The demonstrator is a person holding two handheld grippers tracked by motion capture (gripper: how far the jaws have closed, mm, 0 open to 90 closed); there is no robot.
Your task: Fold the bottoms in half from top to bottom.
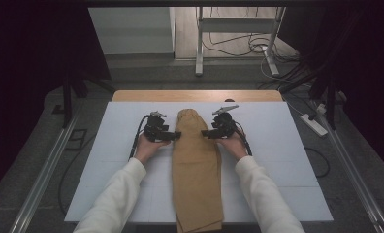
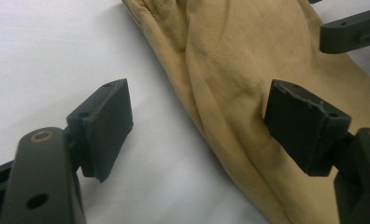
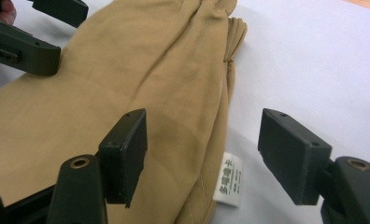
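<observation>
- Lengthwise, the folded tan trousers lie down the middle of the white bench, near end cut off.
- Left gripper and right gripper flank them, fingers wide, gripping nothing.
- White label print is unreadable.

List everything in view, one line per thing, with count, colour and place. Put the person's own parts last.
folded trousers: one, tan, lengthwise down the middle of the board, near end hanging over the near edge
label: one, white with dark print, sticking out of the trousers' edge between the right gripper's jaws
board: one, white, covering the table top
table: one, light wood, strip showing at the far edge
power strip: one, white, floor at right
metal stand: one, white, floor beyond the table
cables: several, dark, floor by the stand
sleeves: two, white, from the bottom edge
left gripper: one, black, open, at the trousers' left edge
right gripper: one, black, open, at their right edge
</observation>
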